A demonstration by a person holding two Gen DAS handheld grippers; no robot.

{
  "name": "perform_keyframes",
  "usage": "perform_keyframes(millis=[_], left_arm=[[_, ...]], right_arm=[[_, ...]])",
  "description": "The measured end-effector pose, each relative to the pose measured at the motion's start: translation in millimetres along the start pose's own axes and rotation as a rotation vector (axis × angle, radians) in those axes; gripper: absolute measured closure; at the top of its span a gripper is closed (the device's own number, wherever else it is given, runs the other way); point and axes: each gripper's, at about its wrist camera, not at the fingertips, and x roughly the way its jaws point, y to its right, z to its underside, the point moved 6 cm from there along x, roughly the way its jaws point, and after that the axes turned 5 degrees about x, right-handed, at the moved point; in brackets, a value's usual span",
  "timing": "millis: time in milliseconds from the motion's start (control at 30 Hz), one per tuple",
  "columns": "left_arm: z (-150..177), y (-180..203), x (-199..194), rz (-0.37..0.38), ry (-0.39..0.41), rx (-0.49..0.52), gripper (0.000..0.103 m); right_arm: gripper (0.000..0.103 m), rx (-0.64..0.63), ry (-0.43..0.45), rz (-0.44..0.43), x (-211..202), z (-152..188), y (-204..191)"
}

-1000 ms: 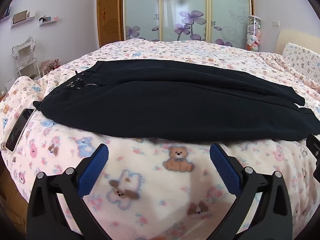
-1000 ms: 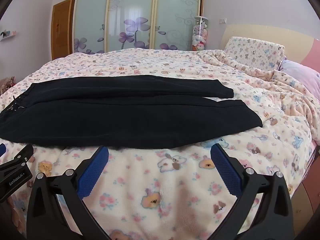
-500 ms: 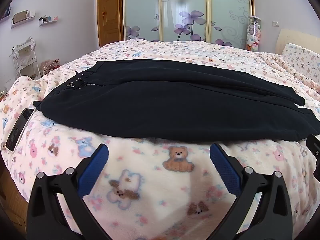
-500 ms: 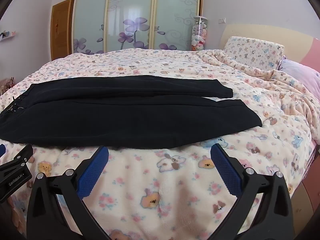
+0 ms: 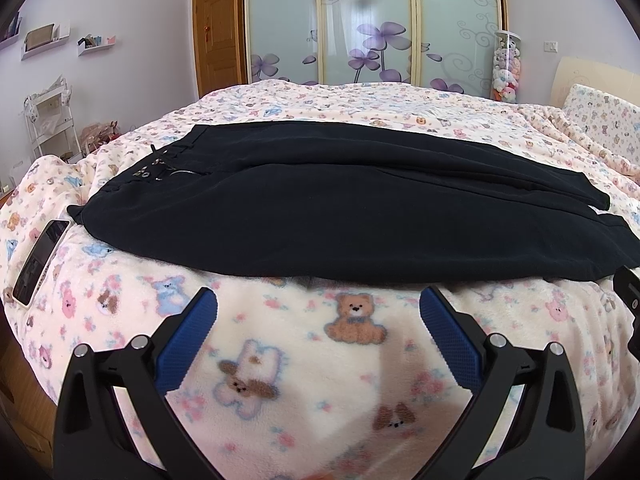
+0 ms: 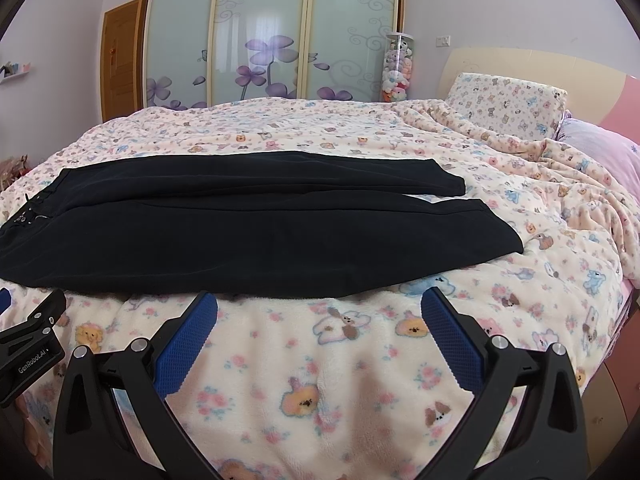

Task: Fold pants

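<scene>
Black pants [image 5: 340, 208] lie flat across the bed, waistband with drawstring at the left, both legs stretched to the right side by side. They also show in the right wrist view [image 6: 200, 232], leg cuffs at the right. My left gripper [image 5: 318, 312] is open and empty, hovering just short of the pants' near edge. My right gripper [image 6: 319, 312] is open and empty, also just before the near edge, toward the leg end.
The bed has a pink teddy-bear blanket [image 5: 352, 360]. A phone [image 5: 40, 260] lies on the blanket at the left, near the waistband. Pillows [image 6: 508, 104] sit at the right by the headboard. A flowered glass wardrobe [image 5: 368, 24] stands behind the bed.
</scene>
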Motion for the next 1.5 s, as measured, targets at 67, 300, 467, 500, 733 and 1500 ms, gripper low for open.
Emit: perform_keyframes(millis=[67,300,467,500,733,1500], left_arm=[[-0.9,-1.2,-1.0,0.000,0.000,0.000,0.002],[-0.8,-0.6,-1.2,-0.001,0.001,0.002,0.002],[-1.2,1.1,-0.7,-0.001,0.001,0.002,0.002],[-1.2,1.1,-0.7,0.000,0.001,0.002,0.002],[-1.4,1.2,-0.7,-0.001,0.002,0.003,0.002],[-2.2,2.9,-1.1,0.000,0.002,0.003,0.002]], right_arm=[[0.001,0.000,0.000,0.000,-0.2,0.1,0.3],[0.001,0.000,-0.001,-0.001,-0.9,0.2,0.3],[0.001,0.001,0.000,0.000,-1.9,0.7,0.7],[0.001,0.001,0.000,0.000,-1.9,0.6,0.7],[0.001,0.001,0.001,0.000,-1.2,-0.1,0.6],[0.001,-0.001,0.002,0.001,-0.4,-0.3,-1.3]])
